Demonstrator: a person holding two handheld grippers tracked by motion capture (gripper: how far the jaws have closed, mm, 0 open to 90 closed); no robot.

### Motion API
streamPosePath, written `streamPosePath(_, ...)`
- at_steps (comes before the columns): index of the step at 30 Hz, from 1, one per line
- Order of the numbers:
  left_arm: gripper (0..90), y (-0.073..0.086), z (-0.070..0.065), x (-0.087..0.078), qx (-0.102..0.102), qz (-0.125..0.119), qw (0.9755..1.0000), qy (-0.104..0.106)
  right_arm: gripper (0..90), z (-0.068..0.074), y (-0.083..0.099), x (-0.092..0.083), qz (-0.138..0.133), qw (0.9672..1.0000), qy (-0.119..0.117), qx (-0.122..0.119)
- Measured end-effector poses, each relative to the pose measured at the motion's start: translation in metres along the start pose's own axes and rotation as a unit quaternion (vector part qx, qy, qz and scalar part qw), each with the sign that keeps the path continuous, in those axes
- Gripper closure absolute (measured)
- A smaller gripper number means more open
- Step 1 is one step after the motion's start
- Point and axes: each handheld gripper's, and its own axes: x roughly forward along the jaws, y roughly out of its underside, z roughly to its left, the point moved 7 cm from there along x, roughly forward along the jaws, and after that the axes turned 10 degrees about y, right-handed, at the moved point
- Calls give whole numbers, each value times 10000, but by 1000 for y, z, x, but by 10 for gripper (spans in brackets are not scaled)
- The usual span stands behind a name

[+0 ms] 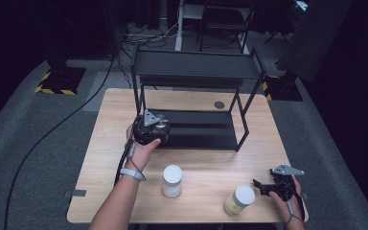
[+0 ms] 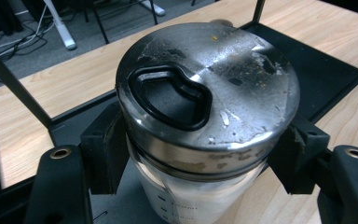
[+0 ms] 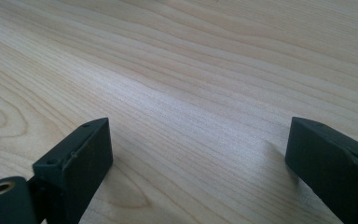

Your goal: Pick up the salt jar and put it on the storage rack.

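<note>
A clear glass jar (image 2: 205, 140) with a scuffed steel lid and pale contents sits clamped between the pads of my left gripper (image 2: 200, 154), which is shut on it just under the lid. In the high view that left gripper (image 1: 155, 128) holds the jar (image 1: 161, 126) at the front left corner of the black rack's lower shelf (image 1: 196, 129). My right gripper (image 1: 263, 188) rests low at the table's front right, open, with bare wood between its fingers (image 3: 81, 158). A white-lidded jar (image 1: 239, 200) stands just left of it, and another white-lidded jar (image 1: 172, 181) stands in the front middle.
The black two-tier rack (image 1: 196, 69) stands on the far half of the wooden table (image 1: 105, 158). A dark round disc (image 1: 219, 104) is set in the tabletop behind the lower shelf. Cables and chair legs lie on the floor beyond.
</note>
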Motion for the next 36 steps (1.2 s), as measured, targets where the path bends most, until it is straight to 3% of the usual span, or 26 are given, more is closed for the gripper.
streamPosePath(18,296,12,12,25,-140,156,9998,55,73,1,0,0,-3,10000,-19,-18)
streamPosePath(27,296,16,15,29,-265,188,9994,89,73,1,0,0,-4,10000,-21,-20)
streamPosePath(36,295,16,15,33,-229,297,9993,55,73,1,0,0,-4,10000,-19,-20)
